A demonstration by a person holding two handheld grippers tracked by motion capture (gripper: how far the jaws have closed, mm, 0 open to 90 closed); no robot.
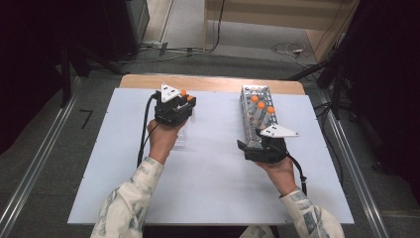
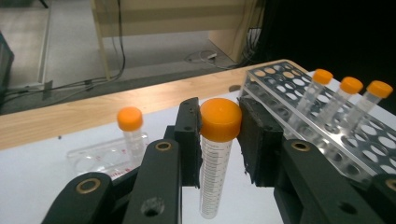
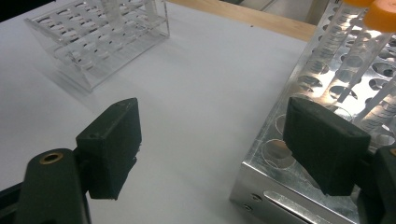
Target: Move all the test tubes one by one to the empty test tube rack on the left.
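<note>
On the white surface [image 1: 208, 163], the left gripper [image 2: 219, 135] clamps an upright tube [image 2: 215, 158] above the clear rack [image 1: 182, 135]; the right gripper [image 3: 210, 149], jaws apart, straddles the metal rack's [image 3: 327, 93] corner.

Left claw [image 1: 185, 102] by orange-capped tubes [image 1: 183, 93], right claw [image 1: 258, 144] at a metal rack [image 1: 246, 106] on white table [image 1: 208, 173].

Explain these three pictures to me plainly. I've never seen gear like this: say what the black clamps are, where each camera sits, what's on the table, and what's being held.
A person holds a hand-operated two-jaw clamp in each hand; no robot. One camera looks down from above the table; the other two ride on the clamps.

The left gripper is shut on an orange-capped tube. Behind it another capped tube stands in a clear plastic rack.

The right gripper is open, one jaw over the corner of a metal rack with three capped tubes.
</note>
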